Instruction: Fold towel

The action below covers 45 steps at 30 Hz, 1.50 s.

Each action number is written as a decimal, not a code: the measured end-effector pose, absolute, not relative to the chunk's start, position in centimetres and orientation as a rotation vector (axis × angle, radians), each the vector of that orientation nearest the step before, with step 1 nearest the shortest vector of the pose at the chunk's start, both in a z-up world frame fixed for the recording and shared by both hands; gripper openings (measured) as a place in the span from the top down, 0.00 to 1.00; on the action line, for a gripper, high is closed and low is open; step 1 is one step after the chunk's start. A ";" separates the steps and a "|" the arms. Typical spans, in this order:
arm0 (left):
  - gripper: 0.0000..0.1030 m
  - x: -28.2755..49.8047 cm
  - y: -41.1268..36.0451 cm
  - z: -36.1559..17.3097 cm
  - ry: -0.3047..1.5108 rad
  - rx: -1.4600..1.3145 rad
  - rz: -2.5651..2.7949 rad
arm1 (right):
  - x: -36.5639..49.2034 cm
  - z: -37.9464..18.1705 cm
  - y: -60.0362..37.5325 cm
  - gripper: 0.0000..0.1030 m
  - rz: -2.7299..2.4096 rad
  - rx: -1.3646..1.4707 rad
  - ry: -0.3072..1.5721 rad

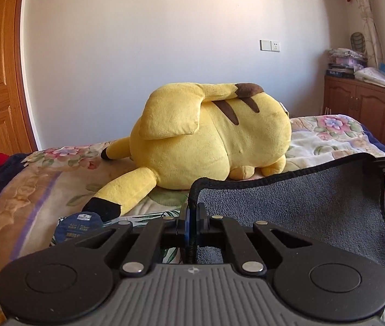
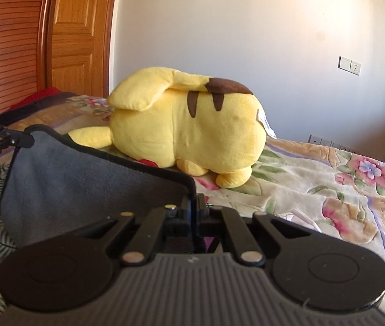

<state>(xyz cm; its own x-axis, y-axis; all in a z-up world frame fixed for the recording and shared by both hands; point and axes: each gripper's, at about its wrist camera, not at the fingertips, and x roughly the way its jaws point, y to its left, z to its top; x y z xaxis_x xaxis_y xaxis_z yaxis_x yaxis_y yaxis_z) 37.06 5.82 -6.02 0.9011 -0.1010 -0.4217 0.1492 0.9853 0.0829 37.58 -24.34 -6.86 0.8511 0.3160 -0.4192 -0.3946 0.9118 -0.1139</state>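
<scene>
A grey towel [image 1: 301, 203] with a black hem hangs stretched between my two grippers above the bed. My left gripper [image 1: 191, 212] is shut on one top corner of the towel. My right gripper [image 2: 192, 203] is shut on the other top corner. The towel also shows in the right wrist view [image 2: 78, 184]. The right gripper shows at the right edge of the left wrist view [image 1: 382, 163]. The left gripper shows at the left edge of the right wrist view [image 2: 26, 140]. The towel's lower part drapes down toward the bedspread.
A big yellow plush toy [image 1: 214, 138] lies on the floral bedspread [image 1: 29, 190] just beyond the towel. A blue round tag [image 1: 79, 226] lies near the left gripper. A wooden door [image 2: 75, 27] stands left, a wooden cabinet [image 1: 369, 106] right.
</scene>
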 end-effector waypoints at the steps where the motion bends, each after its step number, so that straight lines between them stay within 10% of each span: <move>1: 1.00 37.3 5.7 -6.3 0.428 0.117 -0.126 | 37.9 -7.1 -24.4 0.96 0.375 -0.198 0.406; 18: 1.00 42.1 4.3 -12.3 0.533 0.157 -0.094 | 41.5 -12.6 -24.1 0.96 0.377 -0.217 0.509; 20: 1.00 42.1 4.2 -12.8 0.543 0.177 -0.077 | 41.6 -13.2 -24.0 0.80 0.369 -0.227 0.525; 23: 0.66 41.8 4.2 -12.9 0.538 0.180 -0.061 | 41.4 -13.5 -24.1 0.48 0.356 -0.228 0.521; 45: 0.56 32.4 2.4 -5.7 0.592 0.178 -0.123 | 32.9 -5.5 -24.5 0.48 0.417 -0.137 0.511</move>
